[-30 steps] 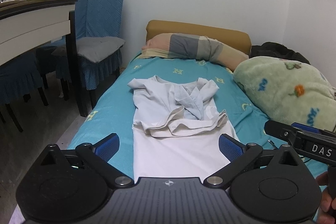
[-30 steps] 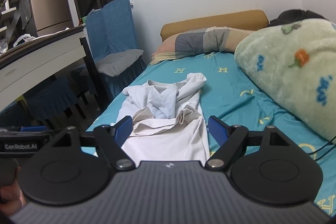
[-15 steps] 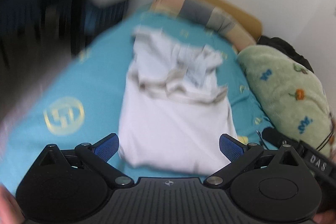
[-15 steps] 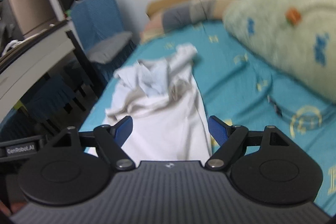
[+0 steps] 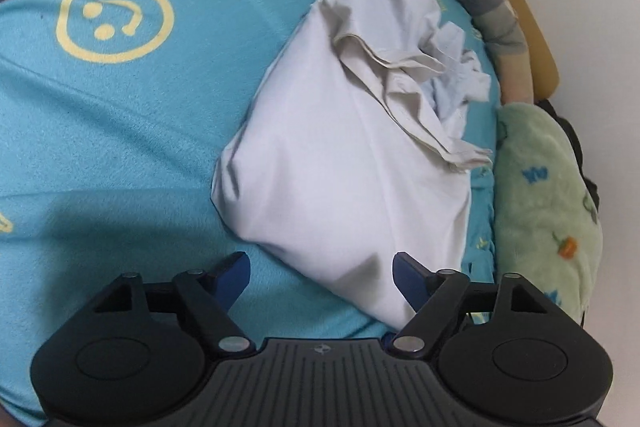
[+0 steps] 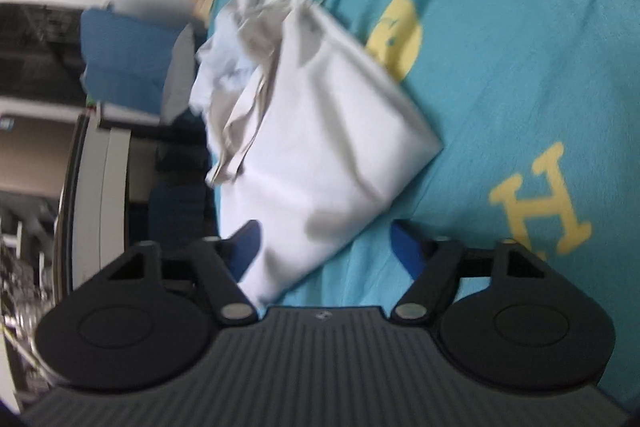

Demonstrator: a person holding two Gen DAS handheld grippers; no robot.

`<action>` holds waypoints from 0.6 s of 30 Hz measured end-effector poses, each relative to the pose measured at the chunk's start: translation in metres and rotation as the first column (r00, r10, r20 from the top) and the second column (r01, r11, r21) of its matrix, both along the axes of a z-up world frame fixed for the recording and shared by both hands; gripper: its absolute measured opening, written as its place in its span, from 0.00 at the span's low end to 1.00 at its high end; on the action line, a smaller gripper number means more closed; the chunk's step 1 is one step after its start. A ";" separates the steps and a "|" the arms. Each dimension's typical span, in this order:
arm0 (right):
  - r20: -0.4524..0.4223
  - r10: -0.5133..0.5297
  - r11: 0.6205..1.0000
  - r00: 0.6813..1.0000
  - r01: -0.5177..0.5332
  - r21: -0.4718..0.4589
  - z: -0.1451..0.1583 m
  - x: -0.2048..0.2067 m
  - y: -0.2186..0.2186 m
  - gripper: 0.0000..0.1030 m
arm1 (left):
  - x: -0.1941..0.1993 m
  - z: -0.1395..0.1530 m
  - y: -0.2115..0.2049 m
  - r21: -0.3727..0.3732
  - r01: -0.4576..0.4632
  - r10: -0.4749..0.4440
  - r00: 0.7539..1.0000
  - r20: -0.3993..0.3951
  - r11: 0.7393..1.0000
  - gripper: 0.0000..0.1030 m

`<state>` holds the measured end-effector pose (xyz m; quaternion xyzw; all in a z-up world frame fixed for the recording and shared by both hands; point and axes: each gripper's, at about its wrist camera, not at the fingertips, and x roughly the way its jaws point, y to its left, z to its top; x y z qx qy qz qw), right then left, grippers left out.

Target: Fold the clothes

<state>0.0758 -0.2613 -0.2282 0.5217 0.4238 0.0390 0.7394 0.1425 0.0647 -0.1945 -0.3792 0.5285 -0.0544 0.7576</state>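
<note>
A white shirt (image 5: 348,163) lies partly folded on the teal bed sheet (image 5: 120,131), its smooth near half toward me and a crumpled bunch of sleeves and collar (image 5: 412,55) at the far end. My left gripper (image 5: 321,273) is open, its blue fingertips just above the shirt's near hem. The right wrist view is blurred: the shirt (image 6: 320,131) lies on the sheet (image 6: 520,67), and my right gripper (image 6: 325,241) is open over the shirt's near corner.
A green fleece blanket (image 5: 548,211) lies right of the shirt. A striped pillow (image 5: 492,11) and tan headboard (image 5: 528,15) are at the far end. A desk (image 6: 100,187) and blue-covered chair (image 6: 128,63) stand beside the bed.
Both grippers have dropped and tilted down toward the near hem of the shirt; the room has left view and the shirt fills the frames. Both stay open.
</note>
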 end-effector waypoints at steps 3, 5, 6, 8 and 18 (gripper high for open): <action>-0.003 -0.090 0.995 0.996 0.090 -0.031 -0.002 0.001 -0.005 0.41 | 0.008 -0.004 0.006 -0.014 -0.055 0.055 0.998 -0.004 0.998 0.48; -0.012 -0.106 0.993 0.994 0.105 -0.059 -0.003 0.003 -0.006 0.26 | 0.010 -0.004 0.009 -0.012 -0.081 0.081 0.997 -0.012 0.997 0.43; -0.007 -0.106 0.992 0.994 0.106 -0.066 -0.002 0.003 -0.004 0.21 | 0.009 -0.001 0.008 0.006 -0.073 0.073 0.997 -0.003 0.997 0.36; 0.025 -0.098 0.991 0.995 0.100 -0.084 0.003 0.000 -0.001 0.16 | 0.006 0.005 0.004 0.032 -0.059 0.058 0.998 0.017 0.998 0.23; 0.242 -0.090 0.985 0.966 0.122 -0.124 0.059 -0.014 -0.008 0.10 | -0.030 0.074 0.003 -0.049 -0.059 0.071 0.959 0.273 0.997 0.06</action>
